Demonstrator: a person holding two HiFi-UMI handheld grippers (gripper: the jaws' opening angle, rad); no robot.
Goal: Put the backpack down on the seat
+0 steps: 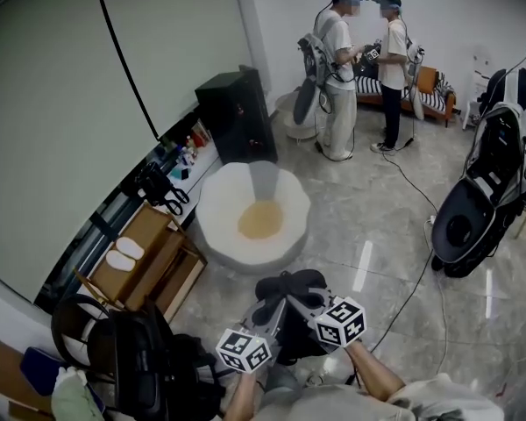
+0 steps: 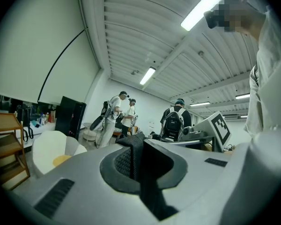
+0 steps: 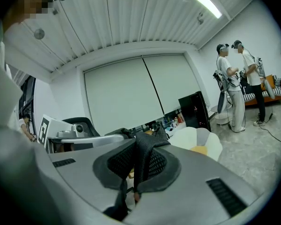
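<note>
A black backpack (image 1: 289,305) hangs in front of me, low in the head view, held up between both grippers. The left gripper (image 1: 274,312) is shut on a black mesh strap (image 2: 132,153) of the backpack, which stands pinched between its jaws. On the other side, another mesh strap (image 3: 144,157) is clamped in my shut right gripper (image 1: 305,302). Beyond the backpack, on the floor, sits the seat (image 1: 252,213), white and petal-shaped with a yellow middle; nothing lies on it. It also shows in the left gripper view (image 2: 51,149) and the right gripper view (image 3: 199,142).
A wooden shelf unit (image 1: 145,257) stands left of the seat, a black cabinet (image 1: 237,112) behind it. A black chair with bags (image 1: 127,353) is at my lower left. Two people (image 1: 364,68) stand at the back, and another person with a backpack (image 1: 500,165) at right. A cable (image 1: 421,191) crosses the floor.
</note>
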